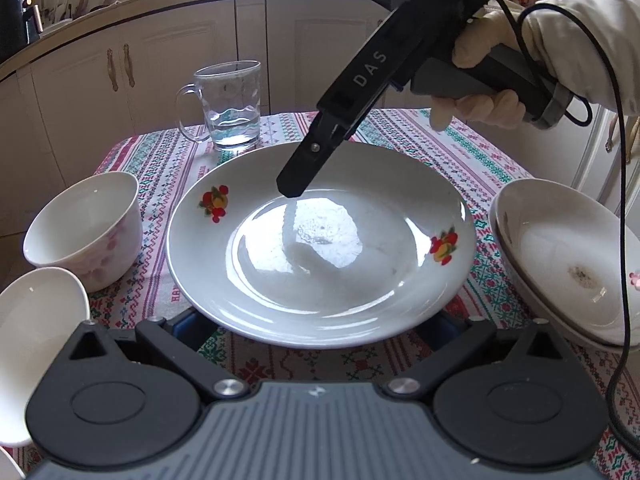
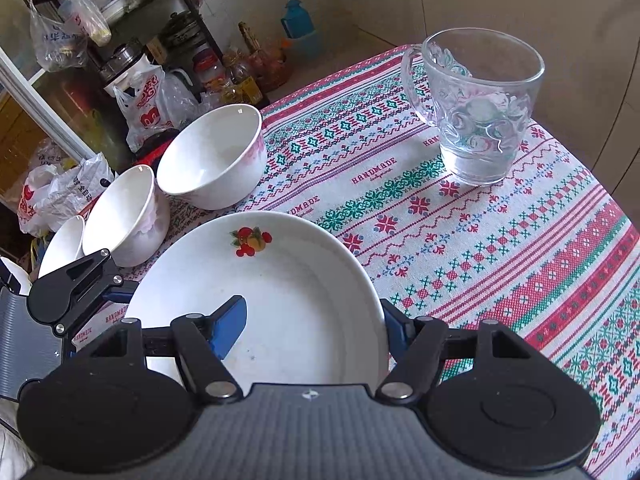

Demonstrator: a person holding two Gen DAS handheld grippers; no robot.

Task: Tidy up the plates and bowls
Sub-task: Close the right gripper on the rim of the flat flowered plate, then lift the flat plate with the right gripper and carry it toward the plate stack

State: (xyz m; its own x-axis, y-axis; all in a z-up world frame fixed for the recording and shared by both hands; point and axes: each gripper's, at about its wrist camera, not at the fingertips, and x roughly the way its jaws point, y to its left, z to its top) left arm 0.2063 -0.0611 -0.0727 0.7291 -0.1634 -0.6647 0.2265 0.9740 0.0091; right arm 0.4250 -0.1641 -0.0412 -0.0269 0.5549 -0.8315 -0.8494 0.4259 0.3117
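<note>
A white plate with fruit prints (image 1: 320, 248) lies on the patterned tablecloth (image 1: 460, 148); it also shows in the right wrist view (image 2: 288, 292). My left gripper (image 1: 316, 328) is open, its fingers spread under the plate's near rim. My right gripper (image 2: 312, 324) is open over the plate, one blue pad (image 2: 228, 328) inside it and the other outside its rim; it appears in the left wrist view (image 1: 292, 188) above the plate. White bowls stand left of the plate (image 1: 84, 228) (image 1: 36, 340). Stacked bowls (image 1: 568, 256) sit at its right.
A glass mug (image 1: 228, 104) holding a little water stands at the far side of the table, also in the right wrist view (image 2: 480, 104). Kitchen cabinets (image 1: 120, 68) run behind. Shelves with bags and jars (image 2: 120, 60) stand beyond the table's left edge.
</note>
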